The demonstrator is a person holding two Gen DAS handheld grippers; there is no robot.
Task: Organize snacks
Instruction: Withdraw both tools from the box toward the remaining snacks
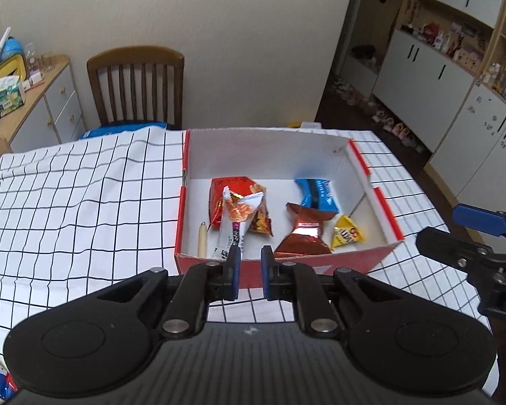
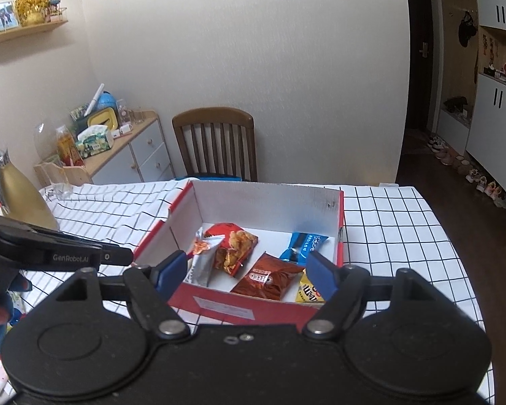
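A red cardboard box with white inside (image 1: 354, 259) (image 2: 219, 307) stands on the checked tablecloth. It holds a red chip bag (image 1: 239, 202) (image 2: 234, 244), a silver-backed packet (image 1: 231, 236) (image 2: 202, 263), a brown Oreo pack (image 1: 303, 233) (image 2: 270, 278), a blue Oreo pack (image 1: 317, 194) (image 2: 302, 244), a yellow M&M's pack (image 1: 347, 234) (image 2: 308, 292) and a wooden stick (image 1: 202, 239). My left gripper (image 1: 250, 260) hovers at the box's near wall, jaws narrowly apart, empty. My right gripper (image 2: 248, 268) is open wide above the near wall, empty.
A wooden chair (image 1: 136, 84) (image 2: 216, 141) stands behind the table. A gold flask (image 2: 20, 195) and a glass (image 2: 62, 182) stand at the table's far left. A cabinet with clutter (image 1: 33, 101) is at left. The table edge drops off at right (image 1: 438, 202).
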